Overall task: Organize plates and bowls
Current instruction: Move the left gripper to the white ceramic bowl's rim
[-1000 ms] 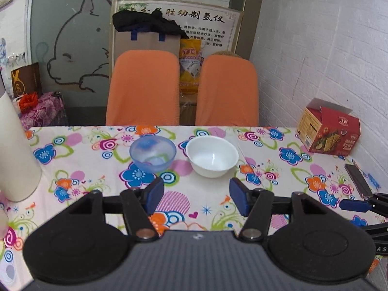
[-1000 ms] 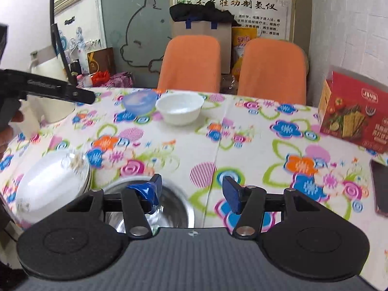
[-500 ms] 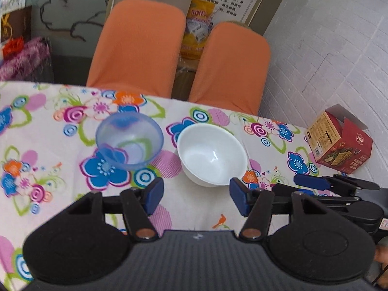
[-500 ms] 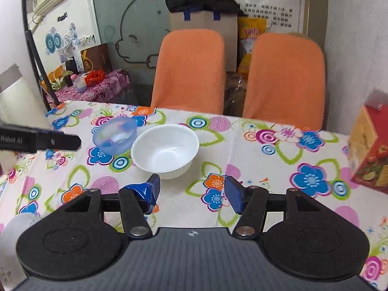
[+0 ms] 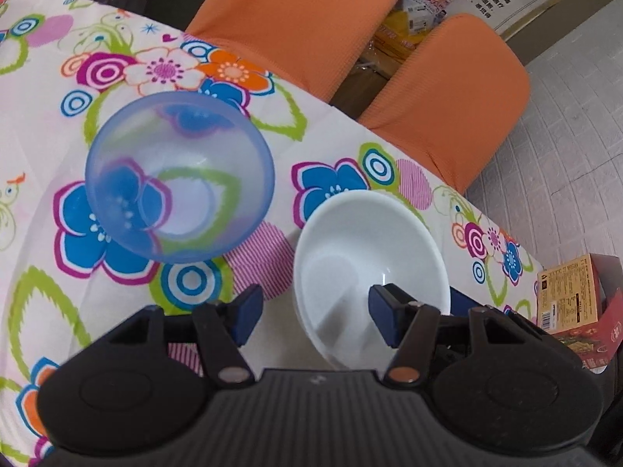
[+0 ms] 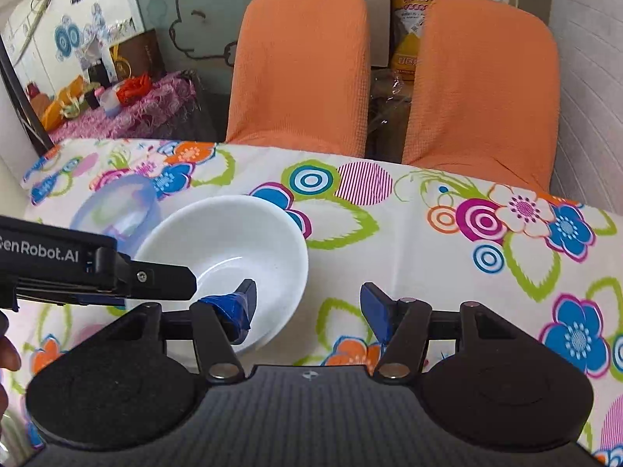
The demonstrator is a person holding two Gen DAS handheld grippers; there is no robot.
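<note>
A white bowl (image 5: pixel 370 257) and a translucent blue bowl (image 5: pixel 179 183) stand side by side on the flowered tablecloth (image 5: pixel 331 132). My left gripper (image 5: pixel 314 315) is open, its jaws astride the white bowl's near-left rim. In the right wrist view the white bowl (image 6: pixel 229 249) sits left of centre and the blue bowl (image 6: pixel 113 210) lies beyond it. My right gripper (image 6: pixel 307 311) is open, its left finger over the bowl's inside, its right finger outside the rim. The left gripper's body (image 6: pixel 93 268) reaches in from the left.
Two orange chairs (image 6: pixel 300 66) stand behind the table's far edge. A red carton (image 5: pixel 576 311) sits at the right near the white brick wall (image 5: pixel 576 136). A side table with clutter (image 6: pixel 117 105) is at the back left.
Both grippers have moved forward and down toward the white bowl, which now fills much more of each view. The steel bowl and white plate have left the right wrist view.
</note>
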